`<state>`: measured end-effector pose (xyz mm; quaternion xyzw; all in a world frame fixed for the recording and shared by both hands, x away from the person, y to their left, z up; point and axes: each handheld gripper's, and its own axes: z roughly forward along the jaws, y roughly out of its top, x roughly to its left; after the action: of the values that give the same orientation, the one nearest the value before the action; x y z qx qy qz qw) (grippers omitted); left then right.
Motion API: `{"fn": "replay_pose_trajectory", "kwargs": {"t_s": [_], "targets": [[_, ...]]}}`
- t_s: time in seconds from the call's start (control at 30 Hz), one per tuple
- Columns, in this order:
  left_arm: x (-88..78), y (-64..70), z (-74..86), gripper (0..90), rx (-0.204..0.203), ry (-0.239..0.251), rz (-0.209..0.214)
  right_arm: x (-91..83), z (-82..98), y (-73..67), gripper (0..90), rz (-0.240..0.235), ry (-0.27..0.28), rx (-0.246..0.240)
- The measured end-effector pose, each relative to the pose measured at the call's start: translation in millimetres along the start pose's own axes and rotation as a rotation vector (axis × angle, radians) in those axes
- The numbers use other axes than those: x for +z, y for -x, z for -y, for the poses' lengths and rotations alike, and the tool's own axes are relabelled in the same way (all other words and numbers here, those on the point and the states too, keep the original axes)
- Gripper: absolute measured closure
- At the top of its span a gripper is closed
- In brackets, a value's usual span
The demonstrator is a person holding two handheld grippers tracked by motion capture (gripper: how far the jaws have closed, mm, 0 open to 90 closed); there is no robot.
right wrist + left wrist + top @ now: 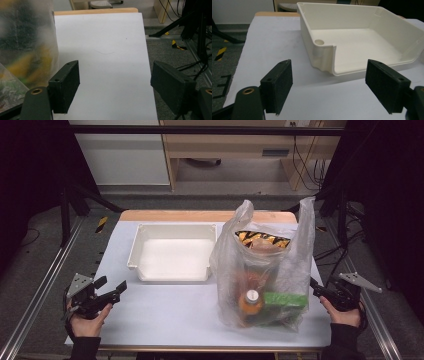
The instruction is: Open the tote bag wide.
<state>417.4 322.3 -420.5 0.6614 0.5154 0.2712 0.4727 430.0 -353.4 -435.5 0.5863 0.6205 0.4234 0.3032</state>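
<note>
We are holding the left gripper [111, 287] and right gripper [316, 288] spread wide, gripping nothing, at the near table corners. Between them the translucent plastic bag [260, 270] is standing; the high view alone shows its orange bottle [250, 304]. Farther off, the shallow white plastic tray [322, 47] is sitting empty.

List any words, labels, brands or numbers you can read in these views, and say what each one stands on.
No text can be read in any view.
Snack packet in the plastic bag: orange and black print, no letters legible.
Green box in the bag: print too blurred to read.
Bottle in the bag: label hidden behind the film.
White bin: plain, no marking.
</note>
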Motion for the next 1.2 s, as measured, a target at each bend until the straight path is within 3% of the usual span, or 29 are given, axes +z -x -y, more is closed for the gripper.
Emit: {"fn": "replay_pose_trajectory", "kwargs": {"t_s": [0.13,0.2,0.33,0.6,0.8,1.07,1.2], "targets": [[1.4,6.2,-2.4,22.2,-0.007,0.004,0.031,-2.5,-2.8,-3.1,24.6,-0.009,0.005,-0.009],[2.9,15.4,-4.7,22.6,0.017,0.001,0.042,-7.0,-6.7,-5.4,26.0,-0.021,0.021,-0.005],[4.1,24.3,-8.4,23.2,0.02,0.006,0.069,-16.5,-14.4,-8.4,26.6,-0.03,0.051,0.002],[4.9,40.1,-16.1,23.8,0.034,0.016,0.101,-28.0,-28.9,-23.6,25.9,-0.068,0.09,-0.018],[6.6,52.0,-22.9,24.2,0.061,0.021,0.122,-32.3,-34.4,-25.4,25.8,-0.076,0.111,-0.011],[10.3,69.3,-42.1,25.3,0.08,0.053,0.158,-47.6,-48.4,-28.5,28.7,-0.078,0.158,-0.019],[12.7,81.7,-50.4,25.7,0.099,0.064,0.168,-54.9,-56.7,-32.4,29.8,-0.106,0.177,-0.027]]}}
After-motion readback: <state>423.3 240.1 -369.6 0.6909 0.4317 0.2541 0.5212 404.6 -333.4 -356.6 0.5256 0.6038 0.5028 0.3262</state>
